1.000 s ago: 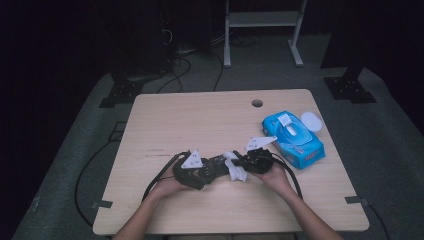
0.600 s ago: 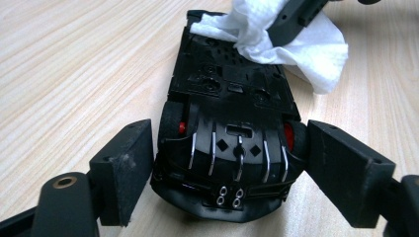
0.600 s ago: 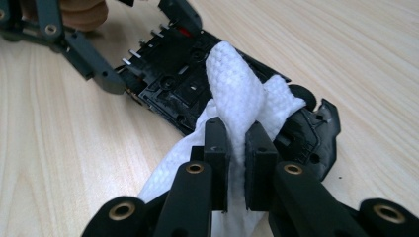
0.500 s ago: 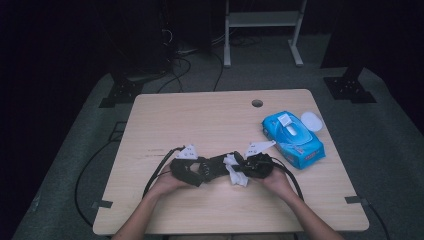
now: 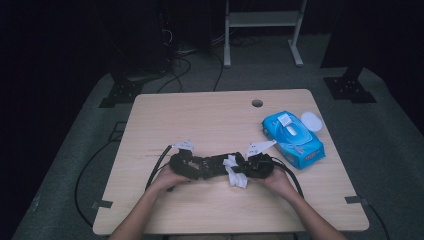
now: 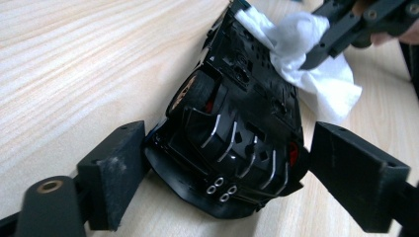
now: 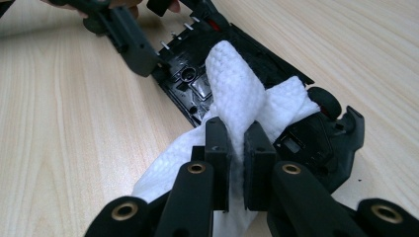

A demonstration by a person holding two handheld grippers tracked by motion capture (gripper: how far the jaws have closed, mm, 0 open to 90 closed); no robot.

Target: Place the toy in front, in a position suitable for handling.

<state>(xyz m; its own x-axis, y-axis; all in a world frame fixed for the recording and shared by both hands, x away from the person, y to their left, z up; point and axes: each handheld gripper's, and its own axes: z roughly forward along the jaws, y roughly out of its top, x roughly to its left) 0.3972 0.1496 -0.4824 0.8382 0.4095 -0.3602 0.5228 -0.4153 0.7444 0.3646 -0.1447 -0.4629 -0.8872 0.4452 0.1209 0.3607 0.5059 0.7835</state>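
A black toy car [image 5: 214, 165] lies belly-up near the table's front edge, its underside with chrome pipes facing me [image 6: 232, 138]. My left gripper [image 6: 232, 170] is shut on its rear end, one pad [image 6: 116, 173] against each side; in the high view that gripper [image 5: 192, 165] sits at the car's left. My right gripper [image 7: 237, 148] is shut on a folded white wipe [image 7: 237, 89] pressed onto the car's underside [image 7: 316, 133]. From above, the wipe [image 5: 235, 174] sits between the hands, by the right gripper [image 5: 250, 167].
A blue pack of wipes [image 5: 292, 139] lies at the right of the wooden table [image 5: 210, 120], with a white round lid [image 5: 311, 120] beside it. A cable hole [image 5: 257, 103] is at the far edge. Cables trail off the left and right.
Both grippers and the car have shifted slightly toward the near edge. The wipe stays pressed on the car's underside.
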